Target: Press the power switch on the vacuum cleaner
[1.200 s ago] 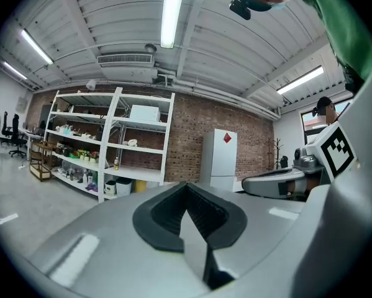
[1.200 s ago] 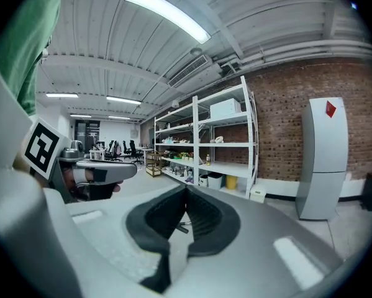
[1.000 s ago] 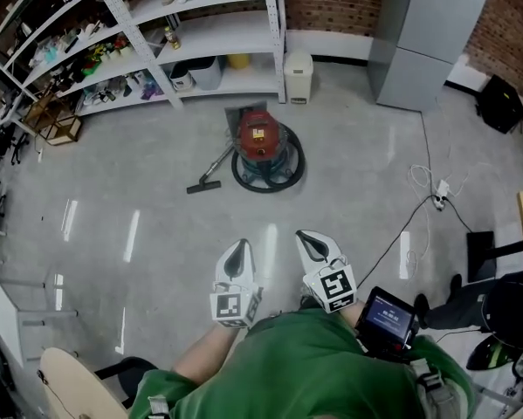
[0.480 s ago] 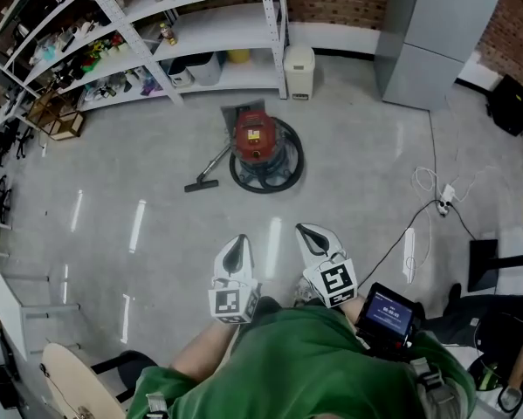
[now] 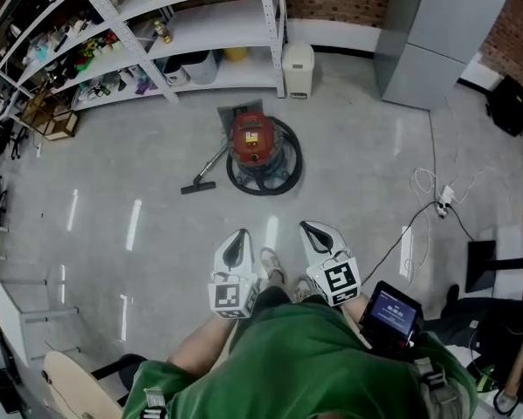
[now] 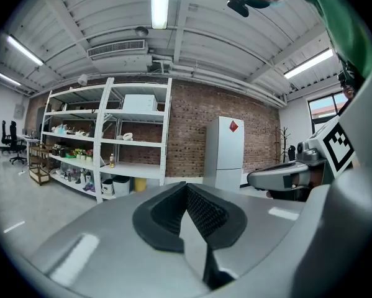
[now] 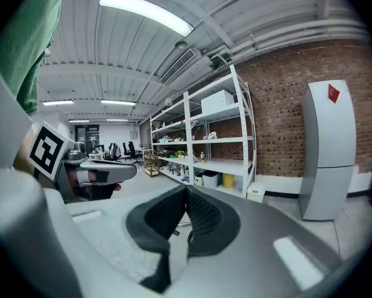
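Observation:
The red vacuum cleaner (image 5: 254, 137) stands on the grey floor in the head view, ringed by its dark coiled hose (image 5: 289, 166). Its wand ends in a floor nozzle (image 5: 197, 184) to the left. My left gripper (image 5: 239, 237) and right gripper (image 5: 313, 230) are held side by side close to my body, well short of the vacuum, both pointing toward it. Each is shut with nothing between the pads, as the left gripper (image 6: 187, 191) and right gripper (image 7: 186, 198) show in their own views. The vacuum's switch is too small to make out.
White shelving (image 5: 200, 30) with bins and small items lines the wall behind the vacuum, with a white bin (image 5: 298, 65) beside it. A grey cabinet (image 5: 429, 40) stands at the back right. A cable and power strip (image 5: 440, 202) lie on the floor to the right.
The view has shifted slightly toward the vacuum, and a shoe now shows between the two grippers. Both grippers stay shut and side by side.

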### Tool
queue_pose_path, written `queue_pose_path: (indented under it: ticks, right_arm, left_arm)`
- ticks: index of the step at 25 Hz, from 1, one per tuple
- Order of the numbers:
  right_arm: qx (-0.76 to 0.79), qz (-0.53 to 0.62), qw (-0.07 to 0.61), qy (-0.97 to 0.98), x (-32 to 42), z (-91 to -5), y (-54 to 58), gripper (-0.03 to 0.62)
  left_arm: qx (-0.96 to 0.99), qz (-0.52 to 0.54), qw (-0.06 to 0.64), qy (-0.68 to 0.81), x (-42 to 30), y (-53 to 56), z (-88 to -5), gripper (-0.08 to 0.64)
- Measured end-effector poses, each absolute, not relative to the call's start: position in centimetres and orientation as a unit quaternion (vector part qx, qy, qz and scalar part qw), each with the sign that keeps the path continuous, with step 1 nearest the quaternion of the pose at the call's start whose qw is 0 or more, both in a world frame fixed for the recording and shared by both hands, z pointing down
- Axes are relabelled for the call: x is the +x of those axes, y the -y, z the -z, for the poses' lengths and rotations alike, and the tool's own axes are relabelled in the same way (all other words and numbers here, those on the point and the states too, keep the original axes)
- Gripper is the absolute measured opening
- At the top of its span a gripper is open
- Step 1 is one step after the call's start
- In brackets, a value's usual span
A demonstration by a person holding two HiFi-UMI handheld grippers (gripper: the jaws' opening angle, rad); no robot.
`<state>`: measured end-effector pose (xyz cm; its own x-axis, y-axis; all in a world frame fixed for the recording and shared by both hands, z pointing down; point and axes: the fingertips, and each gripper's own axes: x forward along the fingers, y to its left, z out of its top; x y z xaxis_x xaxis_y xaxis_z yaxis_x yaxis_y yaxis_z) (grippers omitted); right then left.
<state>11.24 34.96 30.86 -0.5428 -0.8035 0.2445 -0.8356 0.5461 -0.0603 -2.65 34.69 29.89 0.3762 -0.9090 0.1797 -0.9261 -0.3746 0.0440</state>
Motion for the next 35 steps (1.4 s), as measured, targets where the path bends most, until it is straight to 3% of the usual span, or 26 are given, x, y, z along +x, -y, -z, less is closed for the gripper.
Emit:
queue_pose_path:
  ticks: [35]
  right_arm:
    - [0.497,-0.058,0.121,0.858,2.1,-30.9,-11.4,0.003]
  left_arm:
    - [0.829,-0.041,0.075,0.553,-12.8,-12.5,-32.5,0.008]
